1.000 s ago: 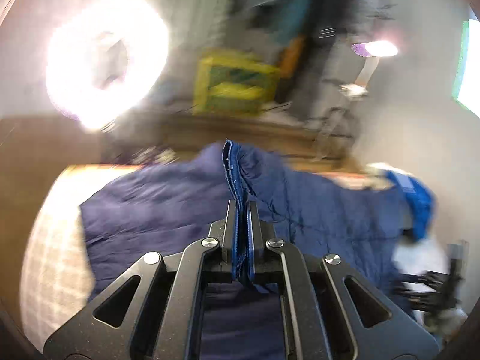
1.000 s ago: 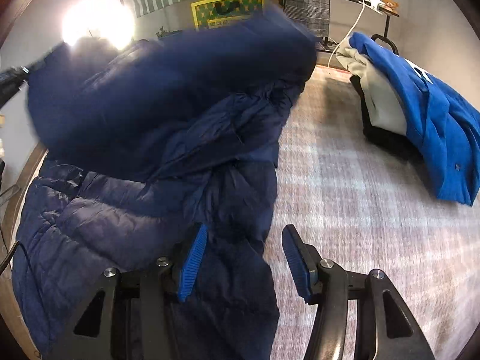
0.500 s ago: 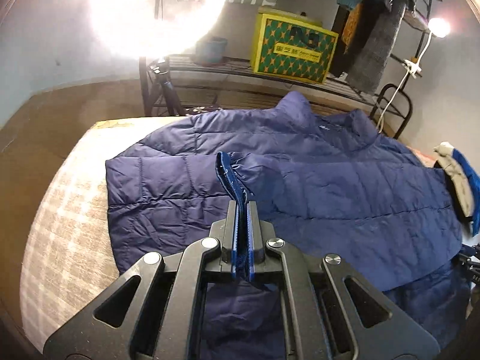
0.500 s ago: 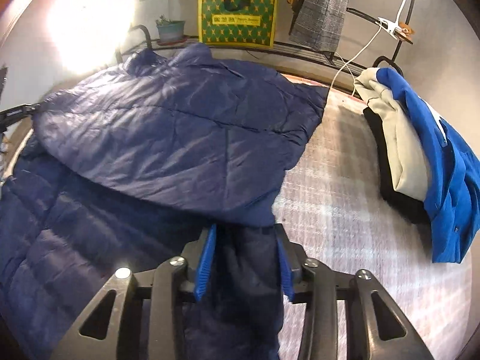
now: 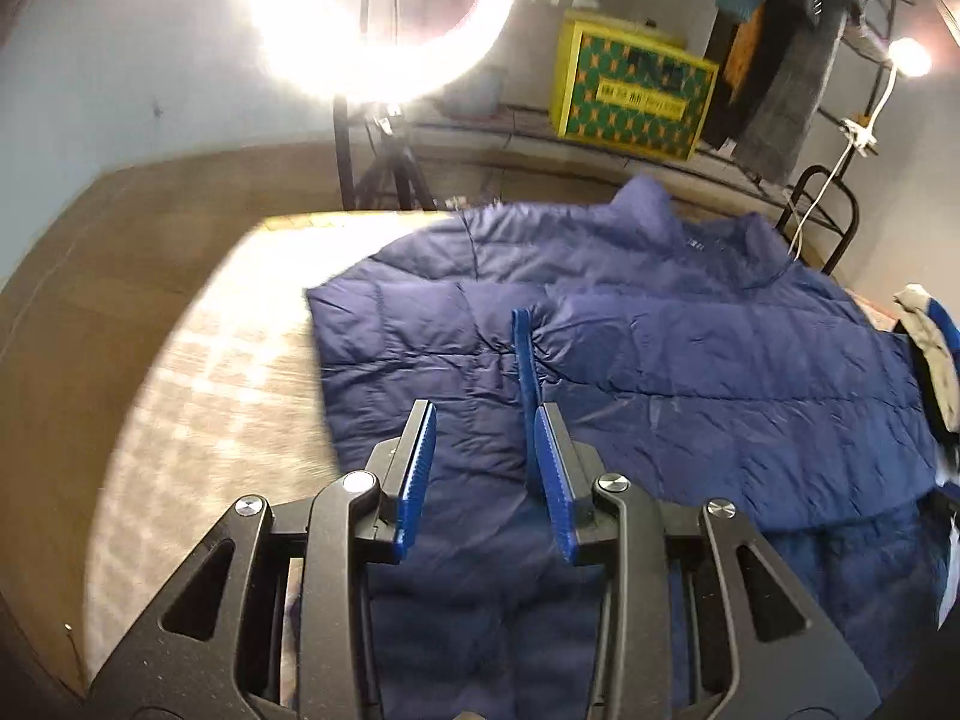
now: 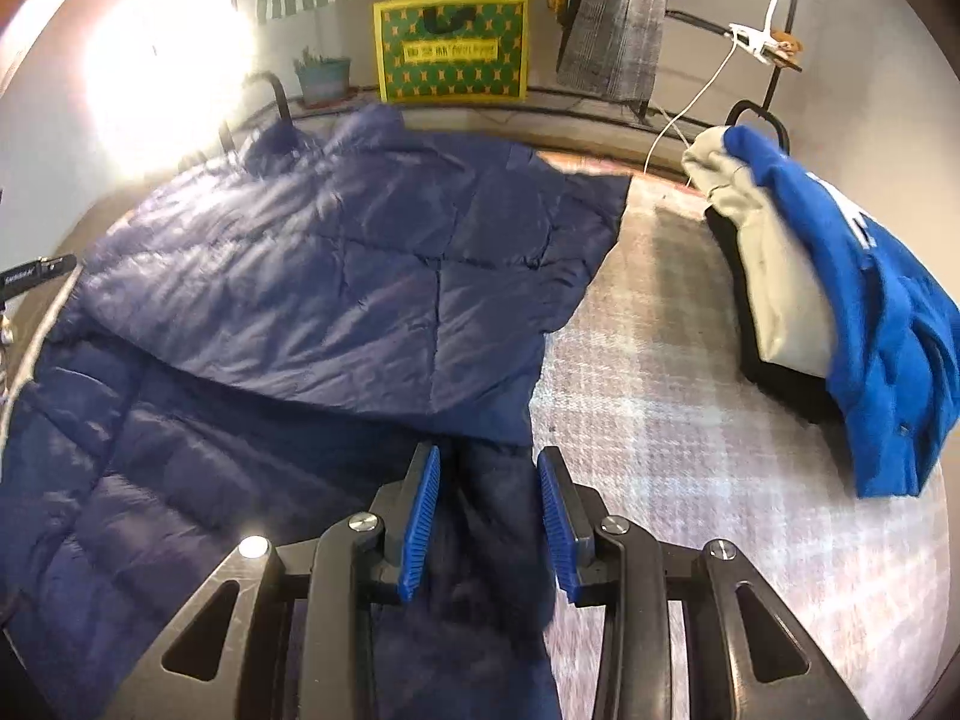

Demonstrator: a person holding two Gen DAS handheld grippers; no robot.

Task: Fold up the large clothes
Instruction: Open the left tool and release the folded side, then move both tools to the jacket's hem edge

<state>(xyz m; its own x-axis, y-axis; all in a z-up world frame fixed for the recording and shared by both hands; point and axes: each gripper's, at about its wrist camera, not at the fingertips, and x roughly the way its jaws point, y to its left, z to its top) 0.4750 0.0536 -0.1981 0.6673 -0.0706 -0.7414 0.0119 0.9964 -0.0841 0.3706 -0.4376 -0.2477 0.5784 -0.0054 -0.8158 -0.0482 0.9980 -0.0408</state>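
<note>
A navy puffer jacket (image 5: 660, 360) lies spread on the plaid-covered surface (image 5: 210, 390), its upper layer folded over the lower one (image 6: 336, 276). My left gripper (image 5: 486, 414) hovers over the jacket's left part with its jaws opening. A blue-trimmed edge (image 5: 523, 354) stands upright against the right pad only, and the left pad is clear of it. At the jacket's near right corner, my right gripper (image 6: 489, 456) is shut on a thick bunch of navy fabric that fills the gap between its blue pads.
A pile of clothes, a blue garment (image 6: 870, 312) over a grey one (image 6: 762, 276), sits on the right of the plaid surface (image 6: 690, 420). Behind it are a metal rail (image 6: 756, 114), a yellow-green box (image 6: 450, 48), hanging clothes and a bright ring light (image 5: 378, 12).
The left jaws have opened and let go of the blue-trimmed edge as the hand sank. The lifted jacket half has settled flat. The right jaws have closed onto fabric.
</note>
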